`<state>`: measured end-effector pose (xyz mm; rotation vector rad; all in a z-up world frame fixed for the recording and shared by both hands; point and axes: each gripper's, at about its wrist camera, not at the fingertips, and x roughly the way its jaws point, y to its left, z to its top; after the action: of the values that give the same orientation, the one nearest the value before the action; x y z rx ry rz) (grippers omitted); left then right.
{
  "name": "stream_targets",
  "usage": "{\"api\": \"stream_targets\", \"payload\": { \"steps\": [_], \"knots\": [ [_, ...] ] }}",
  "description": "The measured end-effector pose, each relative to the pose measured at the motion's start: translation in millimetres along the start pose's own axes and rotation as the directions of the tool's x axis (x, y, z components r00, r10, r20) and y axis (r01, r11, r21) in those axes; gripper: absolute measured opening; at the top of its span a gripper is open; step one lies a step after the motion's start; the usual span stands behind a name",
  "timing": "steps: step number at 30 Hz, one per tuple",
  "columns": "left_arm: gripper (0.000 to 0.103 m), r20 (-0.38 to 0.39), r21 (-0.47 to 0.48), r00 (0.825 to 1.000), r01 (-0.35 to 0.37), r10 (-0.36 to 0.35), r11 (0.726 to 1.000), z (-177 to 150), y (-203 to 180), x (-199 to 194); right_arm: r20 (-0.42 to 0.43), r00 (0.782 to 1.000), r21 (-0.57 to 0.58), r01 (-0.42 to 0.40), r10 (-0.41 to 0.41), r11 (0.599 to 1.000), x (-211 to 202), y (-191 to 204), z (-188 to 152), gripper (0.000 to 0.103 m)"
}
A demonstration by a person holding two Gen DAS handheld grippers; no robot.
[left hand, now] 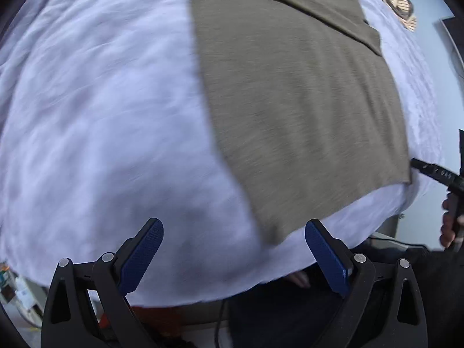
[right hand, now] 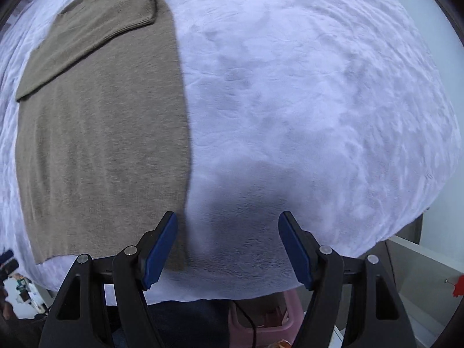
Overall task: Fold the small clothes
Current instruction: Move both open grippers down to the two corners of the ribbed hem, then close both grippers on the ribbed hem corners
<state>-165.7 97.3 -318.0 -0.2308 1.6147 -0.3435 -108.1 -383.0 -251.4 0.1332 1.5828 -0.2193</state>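
Note:
An olive-brown knit sweater [left hand: 301, 110] lies flat on a white fleece cover [left hand: 95, 121], its sides folded in as a long rectangle with a sleeve laid across the far part. My left gripper [left hand: 233, 249] is open and empty above the near edge, just left of the sweater's near-left corner. In the right wrist view the sweater [right hand: 101, 133] fills the left side on the white cover [right hand: 319, 101]. My right gripper [right hand: 229, 246] is open and empty, its left finger over the sweater's near-right corner. The right gripper's tip [left hand: 435, 171] shows at the left view's right edge.
A striped beige garment [left hand: 397, 0] lies at the far right of the cover. A pink bin [right hand: 261, 319] stands below the table's near edge. A red item [left hand: 150, 319] and cables sit under the table front.

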Motion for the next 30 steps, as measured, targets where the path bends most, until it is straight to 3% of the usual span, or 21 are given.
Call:
{"api": "stream_targets", "payload": {
  "steps": [4,6,10,13,15,19,24,25,26,30],
  "knots": [
    [0.099,-0.097,-0.031,0.995,0.016,-0.019,0.999,8,-24,54,-0.029,0.999,-0.037,-0.038,0.037,0.999,1,20,-2,0.075],
    [0.099,-0.129,-0.043,0.992,-0.021,0.016,0.999,13,-30,72,-0.042,0.998,-0.046,-0.054,0.052,0.997,2,29,0,0.075],
    [0.099,-0.129,-0.076,0.991,-0.039,0.029,0.996,21,-36,79,-0.073,0.992,-0.026,-0.101,0.099,0.995,25,20,-8,0.075],
    [0.099,-0.133,-0.118,0.991,-0.036,0.021,0.992,44,-37,75,-0.091,0.989,-0.012,-0.114,0.113,0.993,38,14,-3,0.076],
    [0.099,-0.127,-0.139,0.992,-0.026,0.009,0.99,63,-30,65,-0.086,0.99,-0.05,-0.117,0.113,0.992,38,20,0,0.076],
    [0.099,-0.124,-0.171,0.992,-0.006,-0.015,0.985,70,-25,56,-0.089,0.983,-0.128,-0.17,0.159,0.977,34,47,3,0.074],
    [0.099,-0.161,-0.194,0.987,-0.053,0.022,0.98,78,-31,66,-0.106,0.977,-0.148,-0.197,0.183,0.969,36,57,8,0.055],
    [0.098,-0.156,-0.188,0.987,-0.061,0.031,0.98,74,-36,68,-0.111,0.974,-0.16,-0.216,0.199,0.963,35,58,8,0.047],
    [0.096,-0.146,-0.17,0.988,-0.071,0.046,0.983,79,-43,65,-0.117,0.97,-0.169,-0.23,0.212,0.958,33,62,10,0.04],
    [0.067,-0.122,-0.108,0.99,-0.086,0.073,0.99,86,-73,61,-0.138,0.97,-0.182,-0.221,0.198,0.958,41,68,15,0.039]
  ]
}}
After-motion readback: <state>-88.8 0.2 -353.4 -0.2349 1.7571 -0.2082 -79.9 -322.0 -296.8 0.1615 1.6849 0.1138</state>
